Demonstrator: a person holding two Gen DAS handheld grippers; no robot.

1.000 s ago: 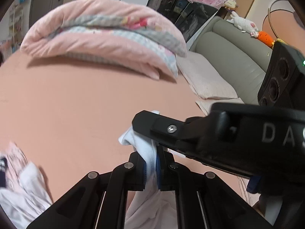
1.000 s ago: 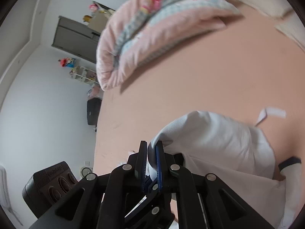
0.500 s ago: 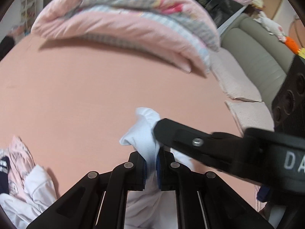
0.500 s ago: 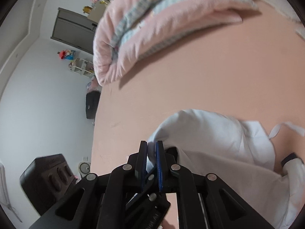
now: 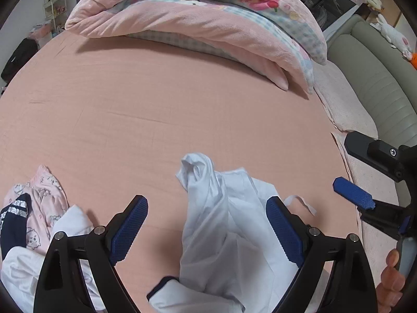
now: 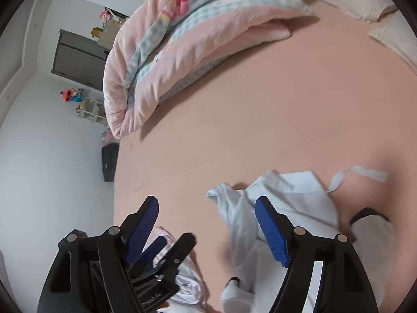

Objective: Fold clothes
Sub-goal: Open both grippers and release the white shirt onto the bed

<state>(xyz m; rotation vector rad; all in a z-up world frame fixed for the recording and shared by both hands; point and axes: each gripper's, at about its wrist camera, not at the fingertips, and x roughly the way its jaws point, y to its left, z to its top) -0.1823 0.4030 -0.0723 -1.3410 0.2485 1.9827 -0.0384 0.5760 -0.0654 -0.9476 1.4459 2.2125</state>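
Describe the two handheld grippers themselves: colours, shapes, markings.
Both match. The left gripper has two black angular fingers built from flat linkage bars with silver pivot screws, each tipped with a long blue pad of ribbed, knurled texture. The right gripper has the same black bars, silver screws and blue ridged pads. White lettering marks a black body, too blurred to read. No cables or sleeves show.
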